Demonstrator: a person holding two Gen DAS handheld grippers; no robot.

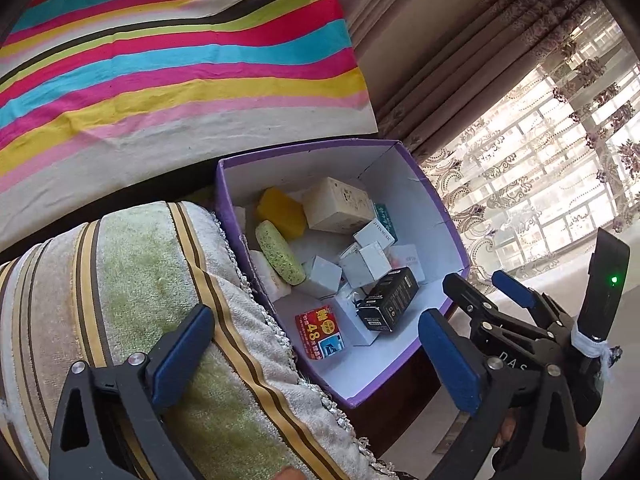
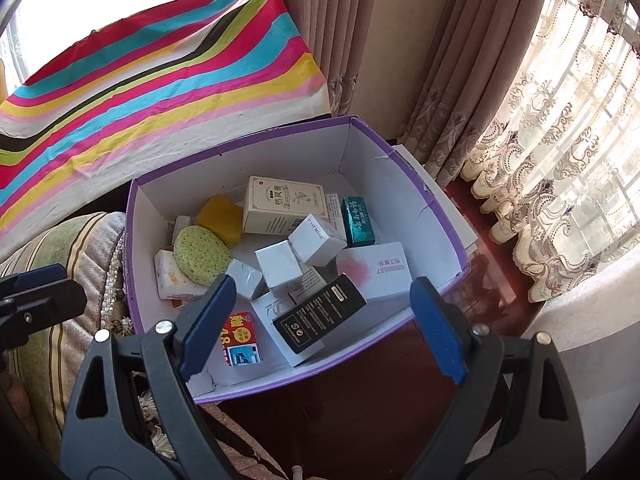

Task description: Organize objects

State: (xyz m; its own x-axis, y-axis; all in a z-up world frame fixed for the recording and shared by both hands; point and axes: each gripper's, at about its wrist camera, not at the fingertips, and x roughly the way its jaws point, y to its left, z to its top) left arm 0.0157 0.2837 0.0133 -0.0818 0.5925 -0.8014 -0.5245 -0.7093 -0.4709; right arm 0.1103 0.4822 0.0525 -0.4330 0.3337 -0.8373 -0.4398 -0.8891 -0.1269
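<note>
From the left wrist, the left tongs stand wide open with nothing between the blue pads, one pad over a striped green-and-tan cushion, the other over the near right corner of a purple box. The box sits just right of the cushion and holds a jumble of small things: a yellow sponge, a green oval sponge, a cream carton, several white cartons, a black carton and a red packet nearest the camera. The right tongs show at the right edge, also spread apart and empty. A striped cloth covers something behind, and curtains hang far right. From the right wrist, the right tongs gape open above the near rim of the purple box, gripping nothing; the black carton and red packet lie inside between the pads in view, with a teal carton farther back. The box rests on a dark wooden surface.
</note>
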